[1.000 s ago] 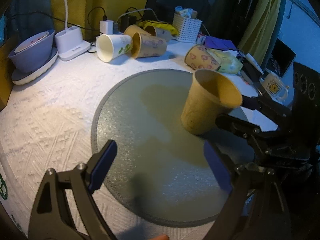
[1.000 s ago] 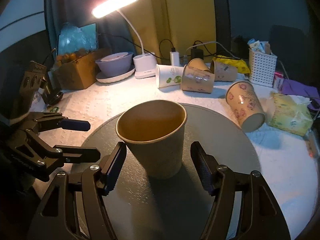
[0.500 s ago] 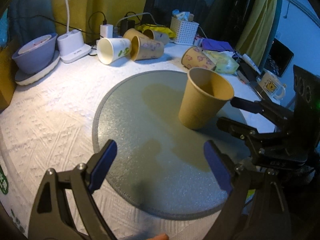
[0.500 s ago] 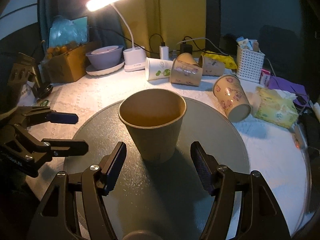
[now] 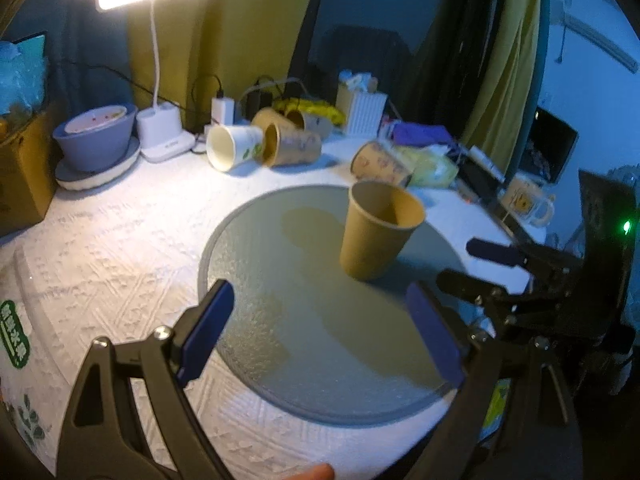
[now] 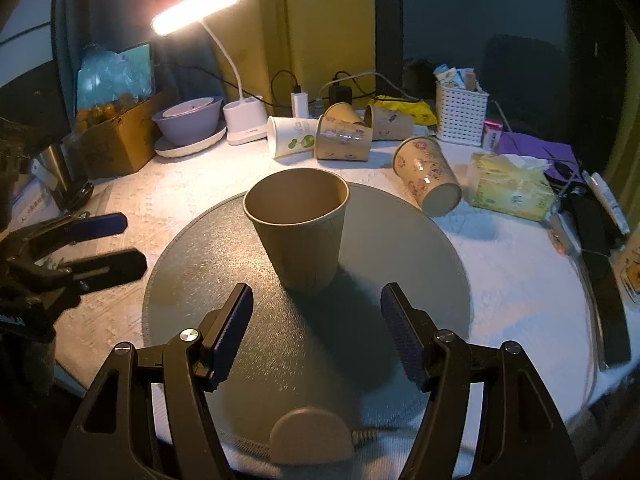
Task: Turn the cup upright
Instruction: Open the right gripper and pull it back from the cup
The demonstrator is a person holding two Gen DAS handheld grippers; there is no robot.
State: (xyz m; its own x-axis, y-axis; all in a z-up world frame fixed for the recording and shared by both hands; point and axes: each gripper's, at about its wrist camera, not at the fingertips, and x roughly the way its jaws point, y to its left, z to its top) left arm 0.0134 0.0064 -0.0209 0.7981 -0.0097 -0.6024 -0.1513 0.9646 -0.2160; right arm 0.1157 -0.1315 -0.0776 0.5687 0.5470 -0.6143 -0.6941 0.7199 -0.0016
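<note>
Lamp-lit white tablecloth [image 6: 500,300], round grey mat [image 6: 200,264]. Brown cup [image 6: 298,228] upright on mat, ahead of right gripper [image 6: 316,332], untouched. Both grippers spread wide, empty; left gripper [image 5: 320,332] beside mat.

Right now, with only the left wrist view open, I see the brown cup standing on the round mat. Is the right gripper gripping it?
Observer: No. The right wrist view shows the right gripper open, with the brown cup standing mouth up beyond its pads, touching neither.
Reviewer: And where does the left gripper sit relative to the mat?
Observer: The left gripper is open at the left edge of the round mat, its fingers pointing toward the cup but well apart from it.
</note>
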